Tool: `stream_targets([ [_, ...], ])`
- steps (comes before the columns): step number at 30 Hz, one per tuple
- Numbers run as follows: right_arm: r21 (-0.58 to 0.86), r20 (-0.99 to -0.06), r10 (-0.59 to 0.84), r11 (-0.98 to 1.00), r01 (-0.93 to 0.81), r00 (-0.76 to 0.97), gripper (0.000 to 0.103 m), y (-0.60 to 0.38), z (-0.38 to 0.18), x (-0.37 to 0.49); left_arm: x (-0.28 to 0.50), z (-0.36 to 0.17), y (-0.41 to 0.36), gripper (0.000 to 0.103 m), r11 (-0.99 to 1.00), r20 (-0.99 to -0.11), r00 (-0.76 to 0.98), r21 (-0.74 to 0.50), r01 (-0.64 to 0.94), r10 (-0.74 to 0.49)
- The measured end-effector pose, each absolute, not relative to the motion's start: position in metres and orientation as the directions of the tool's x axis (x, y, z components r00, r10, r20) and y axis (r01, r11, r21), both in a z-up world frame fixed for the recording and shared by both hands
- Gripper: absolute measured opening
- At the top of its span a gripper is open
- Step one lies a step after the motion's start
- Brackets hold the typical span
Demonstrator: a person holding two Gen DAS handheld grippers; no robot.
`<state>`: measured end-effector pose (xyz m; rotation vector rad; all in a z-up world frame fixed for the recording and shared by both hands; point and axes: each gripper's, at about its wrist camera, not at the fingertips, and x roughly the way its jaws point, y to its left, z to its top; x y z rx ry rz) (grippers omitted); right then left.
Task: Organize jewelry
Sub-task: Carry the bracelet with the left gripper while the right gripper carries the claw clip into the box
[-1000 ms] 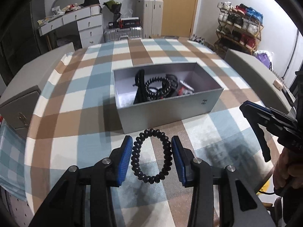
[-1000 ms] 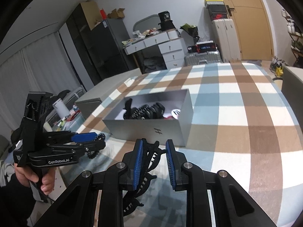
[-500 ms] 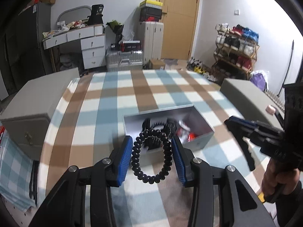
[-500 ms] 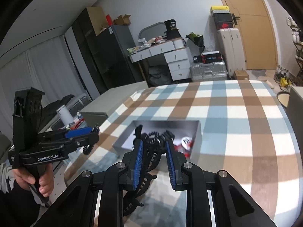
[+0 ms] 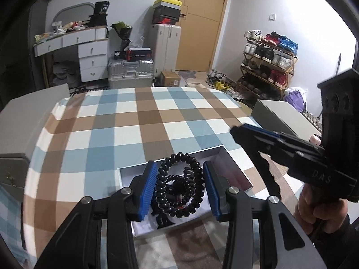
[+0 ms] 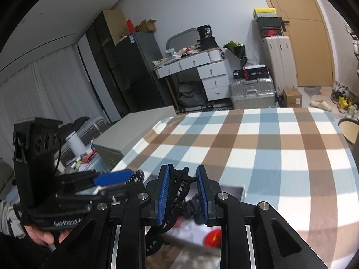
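Left gripper (image 5: 179, 188) jaws pinching glossy beaded bracelet (image 5: 179, 186), right gripper (image 6: 182, 192) jaws clamping toothed black hair claw (image 6: 177, 192)

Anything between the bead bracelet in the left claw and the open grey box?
Nothing visible. The left claw holds the black bead bracelet directly above the grey box, which is open-topped with no lid. Items already lie inside, but nothing covers the opening. The right claw, holding a black hair clip, sits off to the side.

A grey box (image 5: 237, 174) sits on the checked tablecloth (image 5: 125, 121).
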<state>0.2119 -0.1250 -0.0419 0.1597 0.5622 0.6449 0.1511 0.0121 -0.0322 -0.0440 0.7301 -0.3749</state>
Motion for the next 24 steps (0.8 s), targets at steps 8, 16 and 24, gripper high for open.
stream_targets([
  [8,0.328,-0.473,0.606,0.795,-0.510,0.640,0.023,-0.124,-0.057,0.234,0.163,-0.043,0.001,0.036,0.919,-0.665,0.644,-0.181,0.350,-0.377],
  [16,0.353,-0.503,0.607,0.794,-0.495,0.615,0.023,-0.125,-0.074,0.249,0.169,-0.047,-0.004,0.036,0.917,-0.670,0.638,-0.180,0.356,-0.379],
  [24,0.382,-0.507,0.626,0.779,-0.497,0.592,0.023,-0.124,-0.082,0.253,0.172,-0.051,-0.008,0.036,0.912,-0.678,0.627,-0.172,0.373,-0.384],
])
